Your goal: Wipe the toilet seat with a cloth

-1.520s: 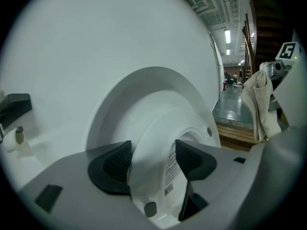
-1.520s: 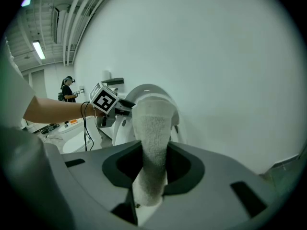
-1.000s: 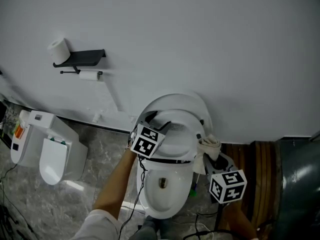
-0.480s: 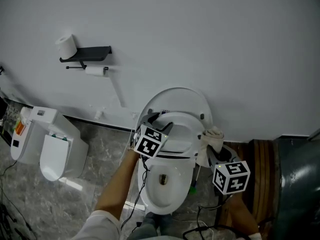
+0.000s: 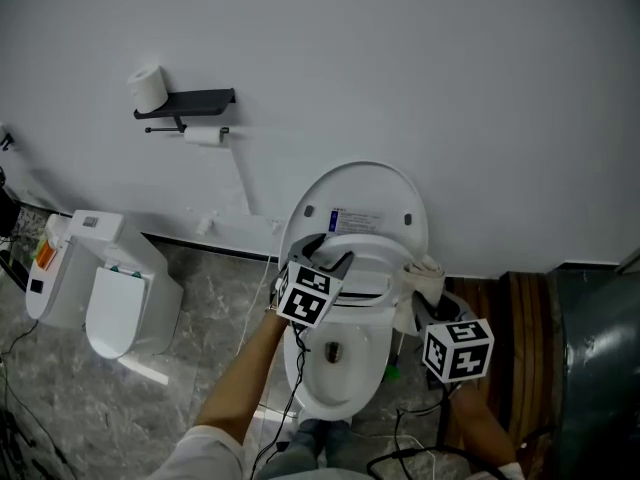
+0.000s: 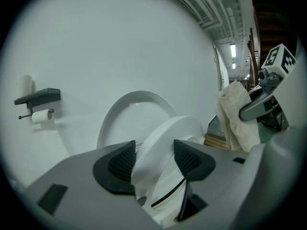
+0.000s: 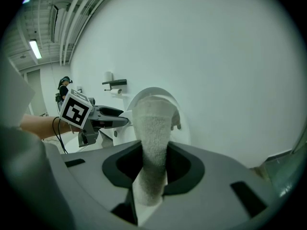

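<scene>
A white toilet stands against the wall, its lid (image 5: 366, 190) upright. My left gripper (image 5: 322, 255) is shut on the front edge of the toilet seat (image 5: 367, 271) and holds it tilted up off the bowl (image 5: 335, 368). In the left gripper view the seat (image 6: 165, 143) sits clamped between the two dark pads (image 6: 122, 164), with the lid (image 6: 125, 110) behind. My right gripper (image 5: 432, 306) hovers at the toilet's right side, shut on a beige cloth (image 5: 424, 278). The cloth (image 7: 152, 128) stands up from between its jaws in the right gripper view.
A black shelf (image 5: 188, 101) with a paper roll (image 5: 149, 86) on it and another roll below hangs on the wall at the left. A white bin (image 5: 100, 288) stands on the marble floor. Wooden boards (image 5: 512, 328) and a grey container (image 5: 595, 368) are at the right. Cables lie by the bowl.
The lid has swung back and now stands flat against the wall, apart from the seat. My left gripper still holds the seat, now lower. The right gripper has barely moved.
</scene>
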Tool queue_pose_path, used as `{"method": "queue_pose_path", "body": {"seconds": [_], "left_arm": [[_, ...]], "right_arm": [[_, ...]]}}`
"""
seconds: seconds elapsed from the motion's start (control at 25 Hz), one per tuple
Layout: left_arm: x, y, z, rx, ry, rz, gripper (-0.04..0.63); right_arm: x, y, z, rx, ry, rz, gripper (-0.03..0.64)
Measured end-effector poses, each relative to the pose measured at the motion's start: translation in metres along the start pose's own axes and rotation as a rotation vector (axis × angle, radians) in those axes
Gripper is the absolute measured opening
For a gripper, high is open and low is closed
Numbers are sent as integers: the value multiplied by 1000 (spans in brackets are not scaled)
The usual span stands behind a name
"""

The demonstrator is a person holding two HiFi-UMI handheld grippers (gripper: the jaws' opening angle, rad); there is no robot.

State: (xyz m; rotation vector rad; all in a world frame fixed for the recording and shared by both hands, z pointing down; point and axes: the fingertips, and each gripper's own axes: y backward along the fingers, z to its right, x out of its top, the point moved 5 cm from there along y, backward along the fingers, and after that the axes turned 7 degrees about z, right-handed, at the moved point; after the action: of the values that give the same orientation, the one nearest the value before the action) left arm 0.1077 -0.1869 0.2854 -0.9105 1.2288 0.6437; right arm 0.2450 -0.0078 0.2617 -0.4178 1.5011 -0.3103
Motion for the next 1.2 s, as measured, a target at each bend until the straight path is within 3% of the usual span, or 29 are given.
{"method": "queue_pose_path", "body": {"seconds": [0.24, 0.72, 0.96, 1.2], "left_arm": [[-5, 18, 13, 3, 10, 25, 275], [-23, 63, 43, -60, 63, -29, 273], [-35, 86, 62, -33, 37, -26, 273], [-60, 118, 88, -52, 2, -72, 274]], "right_arm": [[-17, 17, -5, -29, -26, -10, 110], [-29, 62, -22, -87, -67, 23, 109], [-33, 82, -26, -77, -74, 41, 109], [-73, 107, -28, -70, -99, 1, 109]]}}
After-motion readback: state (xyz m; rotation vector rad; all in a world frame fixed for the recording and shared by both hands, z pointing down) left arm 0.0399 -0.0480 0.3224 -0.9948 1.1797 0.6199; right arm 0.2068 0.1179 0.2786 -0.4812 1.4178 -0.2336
